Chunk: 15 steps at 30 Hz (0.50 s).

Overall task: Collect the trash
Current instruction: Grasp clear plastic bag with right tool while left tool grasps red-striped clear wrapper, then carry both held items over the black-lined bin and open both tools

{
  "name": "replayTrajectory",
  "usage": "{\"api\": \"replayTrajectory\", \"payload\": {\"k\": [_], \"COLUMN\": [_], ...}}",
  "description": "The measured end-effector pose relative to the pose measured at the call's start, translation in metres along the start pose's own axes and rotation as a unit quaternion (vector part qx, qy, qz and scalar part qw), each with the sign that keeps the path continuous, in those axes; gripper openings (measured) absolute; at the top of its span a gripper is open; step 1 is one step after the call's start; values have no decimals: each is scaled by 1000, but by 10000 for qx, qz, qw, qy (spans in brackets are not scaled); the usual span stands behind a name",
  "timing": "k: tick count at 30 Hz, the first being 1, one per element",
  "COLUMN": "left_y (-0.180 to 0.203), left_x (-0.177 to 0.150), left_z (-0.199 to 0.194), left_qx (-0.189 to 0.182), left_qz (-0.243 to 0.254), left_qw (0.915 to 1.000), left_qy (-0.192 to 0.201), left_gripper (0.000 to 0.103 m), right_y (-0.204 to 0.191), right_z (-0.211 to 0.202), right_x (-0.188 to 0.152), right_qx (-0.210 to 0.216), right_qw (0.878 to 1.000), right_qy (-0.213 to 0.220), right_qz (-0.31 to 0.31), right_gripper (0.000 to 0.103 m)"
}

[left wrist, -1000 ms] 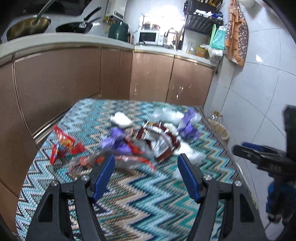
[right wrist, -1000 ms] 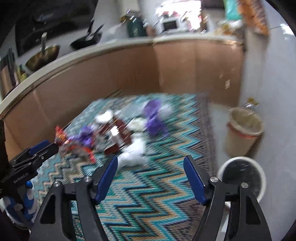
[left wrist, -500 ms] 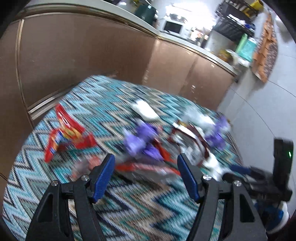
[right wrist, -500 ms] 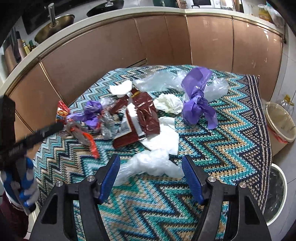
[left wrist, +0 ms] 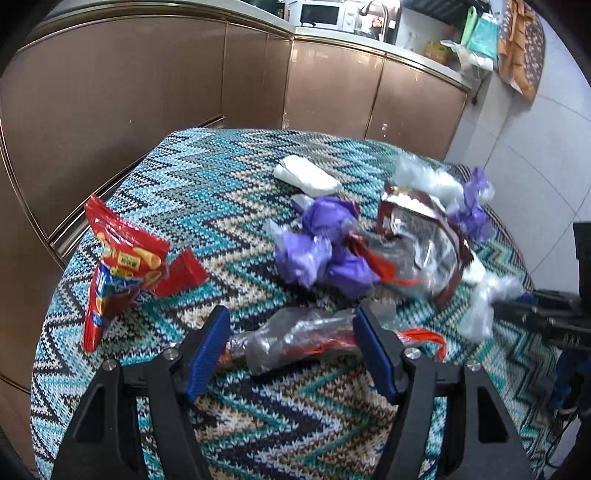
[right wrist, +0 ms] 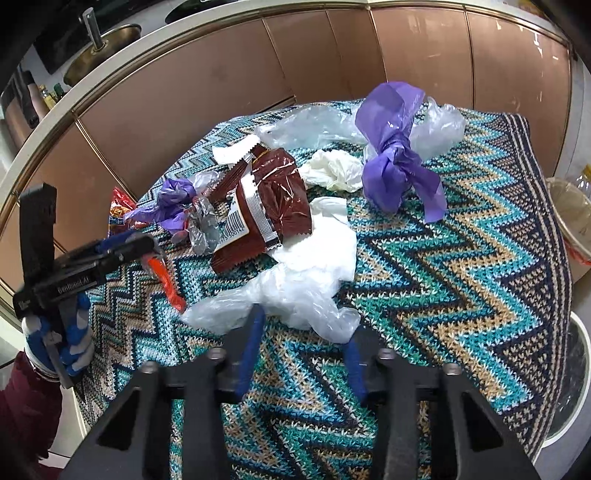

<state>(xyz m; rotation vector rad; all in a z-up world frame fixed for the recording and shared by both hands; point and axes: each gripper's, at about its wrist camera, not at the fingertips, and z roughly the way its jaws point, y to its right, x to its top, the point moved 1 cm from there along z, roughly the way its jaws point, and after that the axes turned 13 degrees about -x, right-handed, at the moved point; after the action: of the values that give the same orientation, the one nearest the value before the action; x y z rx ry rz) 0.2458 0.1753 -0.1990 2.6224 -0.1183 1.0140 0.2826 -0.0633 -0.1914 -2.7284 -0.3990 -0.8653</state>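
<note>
Left wrist view: the left gripper (left wrist: 291, 341) is low over the zigzag tablecloth (left wrist: 207, 192), its jaws spread wide on either side of a crumpled clear-and-red wrapper (left wrist: 295, 338); the blue pads (left wrist: 205, 354) flank the wrapper without visibly clamping it.
Right wrist view: the right gripper (right wrist: 303, 343) is parted too, its blue fingertips (right wrist: 251, 343) at the near edge of a clear plastic bag (right wrist: 280, 299); the bag lies between the tips, not pinched.
Left gripper state: released, straddling the wrapper.
Right gripper state: released, at the bag's edge; whether the tips touch the plastic I cannot tell.
Trash location: all of it lies on the tablecloth.
Red snack packet: (left wrist: 122, 258) apart from the rest, near the left edge of the cloth.
Purple wrappers: a crumpled bunch (left wrist: 321, 247) beyond the left gripper; a knotted purple bag (right wrist: 395, 155) lies farther back on the right.
Brown foil packet: (right wrist: 266, 206) torn open, barcode showing, overlapping a white tissue (right wrist: 325, 236).
White pieces: a crumpled glove-like piece (right wrist: 332, 170) beside the purple bag; a white wad (left wrist: 306, 177) toward the cabinets.
Bins: a lined wastebasket (right wrist: 569, 218) and a white round bin (right wrist: 576, 380) stand on the floor past the table's right edge.
Background: brown cabinets (left wrist: 147, 81) under a counter with a microwave (left wrist: 321, 14).
</note>
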Motion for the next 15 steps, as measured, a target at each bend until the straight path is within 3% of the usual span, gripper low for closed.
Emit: {"api": "replayTrajectory", "payload": {"k": [1,3,4,8,15], "left_y": [2,5,7,18,62], "left_x": [-1,-5,-7,-14,-8], "left_z": [1,4,5,-5,-41], "left_qx": [3,-1,0,61,-190], "left_qz": [19,40,43,139,314], "left_qw": [10000,9999,9998,9998,9993], "left_qy": [-37,-160,-197,-151,114], "left_gripper": [49,17,15,7,6], "right_y": [0,0,0,3,13], "right_z": [1,0,-1,-16,-61], "right_x": [0,-1,-1,-11,-25], "right_qx": [13,24,23,47,178], "right_qw": [10000,10000,10000,9998,9984], "right_qy": [7,39,57,158,534], "right_qz": [0,-17,-38,-81,85], "right_gripper": [26,20,12,9,5]}}
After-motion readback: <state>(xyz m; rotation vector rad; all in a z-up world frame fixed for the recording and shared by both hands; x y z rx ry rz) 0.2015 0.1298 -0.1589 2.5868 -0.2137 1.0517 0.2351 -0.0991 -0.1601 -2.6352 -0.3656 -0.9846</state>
